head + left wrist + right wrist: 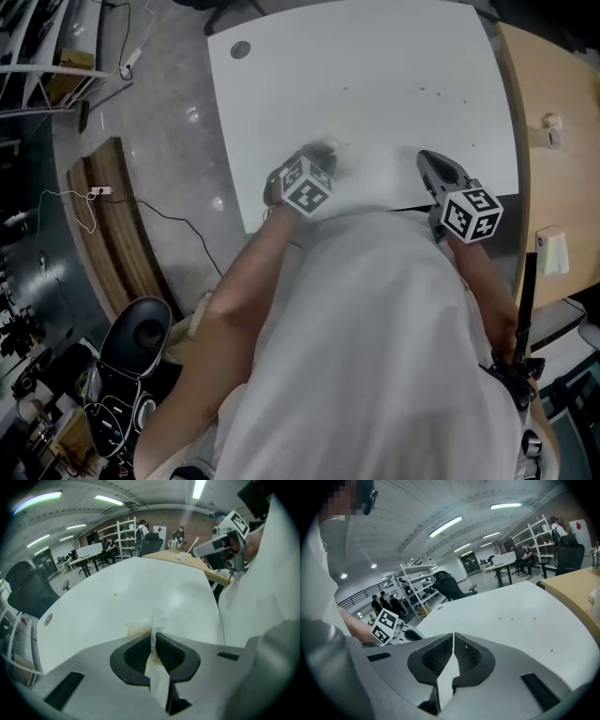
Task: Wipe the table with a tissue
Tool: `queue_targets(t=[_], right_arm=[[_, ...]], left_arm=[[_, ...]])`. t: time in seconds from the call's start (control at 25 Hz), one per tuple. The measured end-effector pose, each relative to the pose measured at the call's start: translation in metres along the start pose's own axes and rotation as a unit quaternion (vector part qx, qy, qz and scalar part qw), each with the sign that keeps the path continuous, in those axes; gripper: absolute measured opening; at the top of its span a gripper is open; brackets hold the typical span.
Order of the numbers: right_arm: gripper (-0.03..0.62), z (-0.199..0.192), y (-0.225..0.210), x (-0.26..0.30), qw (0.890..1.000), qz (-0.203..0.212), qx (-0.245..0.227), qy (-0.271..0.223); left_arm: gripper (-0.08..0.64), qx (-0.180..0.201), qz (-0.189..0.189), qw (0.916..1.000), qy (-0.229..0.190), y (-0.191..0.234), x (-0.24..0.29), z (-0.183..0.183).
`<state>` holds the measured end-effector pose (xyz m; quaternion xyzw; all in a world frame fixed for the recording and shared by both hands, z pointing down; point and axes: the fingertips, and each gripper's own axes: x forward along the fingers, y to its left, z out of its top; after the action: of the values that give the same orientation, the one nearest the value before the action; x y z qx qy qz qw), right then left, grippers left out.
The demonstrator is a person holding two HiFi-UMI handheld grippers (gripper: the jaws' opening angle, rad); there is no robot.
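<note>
My left claw [153, 634] pinched tight on crumpled tissue [157, 619], wad touching white table [108, 597] near my edge. Tissue looks soft, light, easily torn; best grip at bunched middle. Right claw [453, 637] closed, empty.

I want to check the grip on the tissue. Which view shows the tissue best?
The left gripper view: the tissue sits pinched in the left gripper, crumpled end on the table. The head view shows only a small bit; the right gripper view, none.
</note>
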<state>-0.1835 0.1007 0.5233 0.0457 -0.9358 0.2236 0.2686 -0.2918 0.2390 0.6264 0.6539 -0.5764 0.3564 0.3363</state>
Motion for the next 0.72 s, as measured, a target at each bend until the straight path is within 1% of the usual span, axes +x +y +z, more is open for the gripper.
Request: queue_targets(t=[0.08,0.12,0.24,0.32,0.4,0.48,0.64,0.72], right_arm=[[0.02,-0.001,-0.022,-0.009,1.0,0.001,0.006,-0.003],[0.02,0.0,-0.026,-0.01,1.0,0.002,0.008,-0.004],[0.02,0.008,-0.011,0.003,1.0,0.0,0.01,-0.004],[0.02,0.01,-0.01,0.007,1.0,0.002,0.012,-0.002],[0.02,0.006,-0.02,0.003,1.0,0.003,0.015,0.001],[0.02,0.003,-0.029,-0.004,1.0,0.001,0.019,-0.002],[0.02,0.0,-0.031,-0.008,0.999,-0.008,0.031,-0.013],[0.02,-0.003,-0.029,-0.009,0.999,-0.013,0.038,-0.014]], left_arm=[[0.038,-0.013,0.015,0.9998,-0.009,0.004,0.004,0.019],[0.038,-0.024,0.026,0.9993,-0.014,0.015,0.0,0.022],[0.038,-0.046,0.058,0.997,-0.021,0.072,-0.025,0.013],[0.038,-0.05,0.074,0.9958,-0.02,0.101,-0.031,0.013],[0.038,-0.049,0.082,0.9953,-0.019,0.111,-0.026,0.024],[0.038,-0.04,0.079,0.9958,-0.021,0.111,-0.016,0.038],[0.038,-0.007,0.049,0.9986,-0.017,0.108,0.006,0.06],[0.038,0.009,0.042,0.999,-0.009,0.111,0.016,0.066]])
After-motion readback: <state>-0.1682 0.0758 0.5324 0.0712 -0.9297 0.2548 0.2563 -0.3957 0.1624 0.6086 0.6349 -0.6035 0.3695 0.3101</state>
